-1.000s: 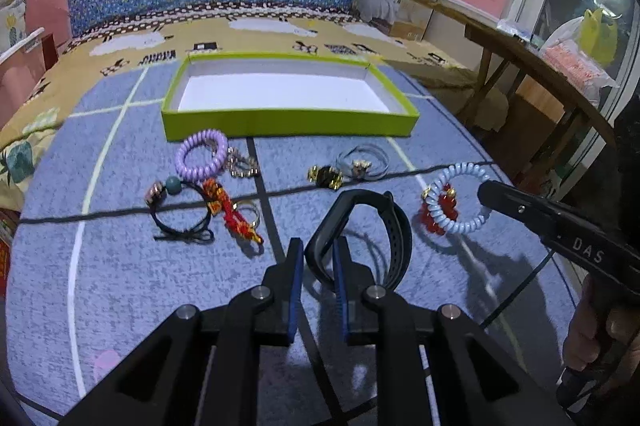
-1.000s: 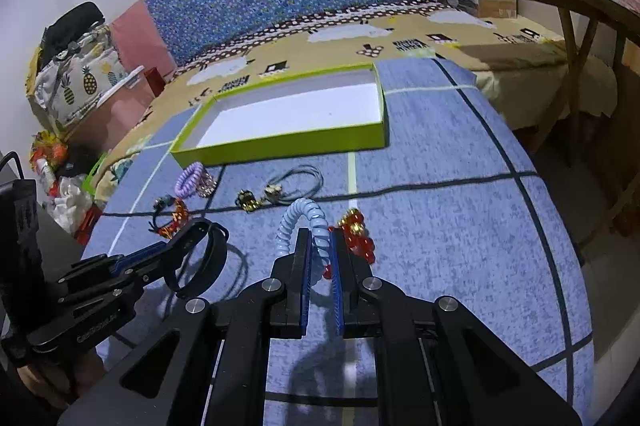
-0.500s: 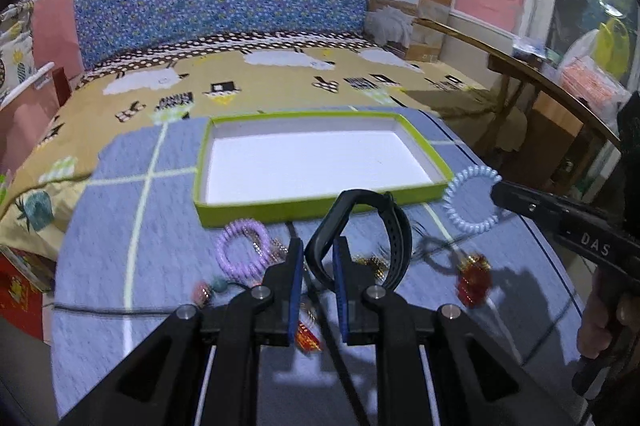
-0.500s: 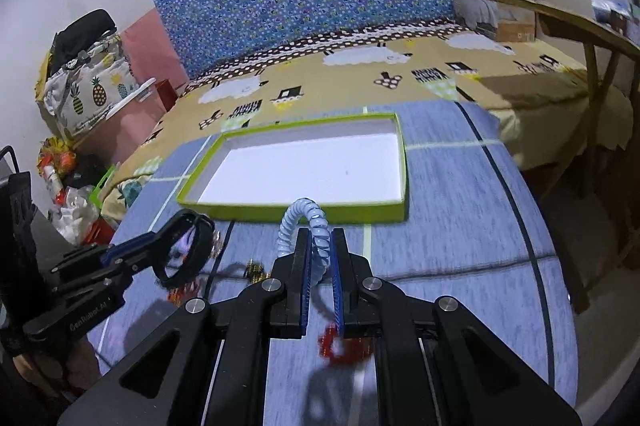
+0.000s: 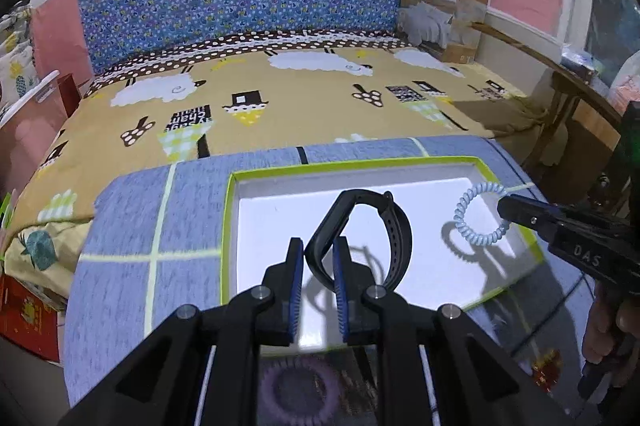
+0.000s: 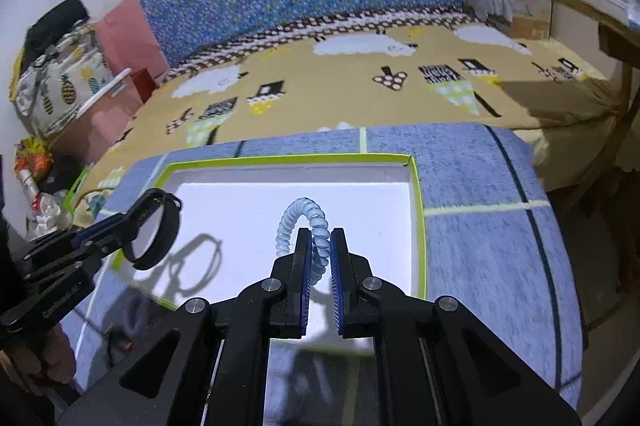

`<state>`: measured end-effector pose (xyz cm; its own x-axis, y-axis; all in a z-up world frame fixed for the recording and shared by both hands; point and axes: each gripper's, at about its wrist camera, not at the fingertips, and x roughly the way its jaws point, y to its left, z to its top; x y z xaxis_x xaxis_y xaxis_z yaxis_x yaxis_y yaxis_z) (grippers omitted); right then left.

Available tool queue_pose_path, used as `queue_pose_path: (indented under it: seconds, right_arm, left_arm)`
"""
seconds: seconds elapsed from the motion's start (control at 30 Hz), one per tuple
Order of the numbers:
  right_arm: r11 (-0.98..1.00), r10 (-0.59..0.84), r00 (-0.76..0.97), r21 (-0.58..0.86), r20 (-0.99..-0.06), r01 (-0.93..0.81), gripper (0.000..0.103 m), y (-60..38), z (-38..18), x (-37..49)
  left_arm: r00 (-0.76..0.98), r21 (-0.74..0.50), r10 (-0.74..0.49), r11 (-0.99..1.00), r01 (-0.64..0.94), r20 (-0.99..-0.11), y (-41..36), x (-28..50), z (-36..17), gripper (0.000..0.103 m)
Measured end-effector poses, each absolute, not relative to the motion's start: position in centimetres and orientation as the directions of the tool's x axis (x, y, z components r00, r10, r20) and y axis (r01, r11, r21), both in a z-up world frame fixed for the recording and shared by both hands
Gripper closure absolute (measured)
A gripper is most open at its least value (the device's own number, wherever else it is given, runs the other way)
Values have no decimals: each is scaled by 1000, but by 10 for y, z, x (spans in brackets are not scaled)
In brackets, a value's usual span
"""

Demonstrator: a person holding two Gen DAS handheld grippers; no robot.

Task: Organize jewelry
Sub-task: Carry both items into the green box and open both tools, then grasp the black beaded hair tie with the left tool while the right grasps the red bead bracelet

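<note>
Jewelry pieces hang in both grippers above a shallow rectangular tray with lime-green walls and a white floor point(image 5: 230, 226), which sits on a blue-grey cloth with pale green and dark lines point(image 5: 132, 226).

In the left wrist view, the left gripper point(image 5: 317, 258) fills the lower centre of the frame, its blue-padded fingers narrowed onto one side of a black looped rubber watch-style band point(image 5: 394, 234). The band stands up between the pads and casts a shadow on the white floor below it. At the right edge of that frame the right gripper point(image 5: 506, 206) reaches in, with a hand point(image 5: 608, 326) below it on the handle.

In the right wrist view, the right gripper's pads at lower centre are drawn close onto a pale blue spiral coil hair tie point(image 6: 304, 222), which arches upward from between them over the tray's middle. At the left of that frame the left gripper carries the black band over the tray's left wall.

Along the bottom of the left wrist view, a blurred purple coil ring point(image 5: 298, 392) lies on the cloth below the tray's near wall, and a small red and gold piece point(image 5: 546, 372), perhaps beads, shows at lower right.
</note>
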<state>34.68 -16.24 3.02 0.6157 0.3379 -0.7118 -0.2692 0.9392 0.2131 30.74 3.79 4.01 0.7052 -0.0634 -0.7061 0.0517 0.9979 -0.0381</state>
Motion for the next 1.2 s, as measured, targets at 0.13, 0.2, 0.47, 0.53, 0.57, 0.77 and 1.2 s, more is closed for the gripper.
queue_pose_path:
  seconds: [0.13,0.2,0.47,0.53,0.57,0.77,1.2]
  right_arm:
    - [942,335,579,246,-744,-229,94,-164,11,370]
    - [948,318,572,236,-756,-215,94,-164,4,375]
    - [944,331,555,261,-763,-204,87,-171,-3,377]
    - [943,334,556,264,-761,-205,85,-172,-1,376]
    - [941,339,558,269,-758,-206,83,-173,1,374]
    - [939,344,597,244,-725,-244,80,-175,20,342]
    - [917,395,664,236,-635,-320,80,-187,49,225]
  left_arm:
    - [674,-20,-29,1000,22,-738,41,326,23,87]
    - [661,-12,-15,1000,9,-750,41,330,14,87]
    - [649,-22,-22,1000,7,-761,40,332,4,87]
    - [653,-32,-31,999,11,-757,40,330,8,80]
    - [657,-40,-39,999,13,-753,41,328,10,72]
    - [693,-72,-66,997,21,-718,47,300,29,61]
    - [768,-105,-122,992,72,-629,53,188,51,61]
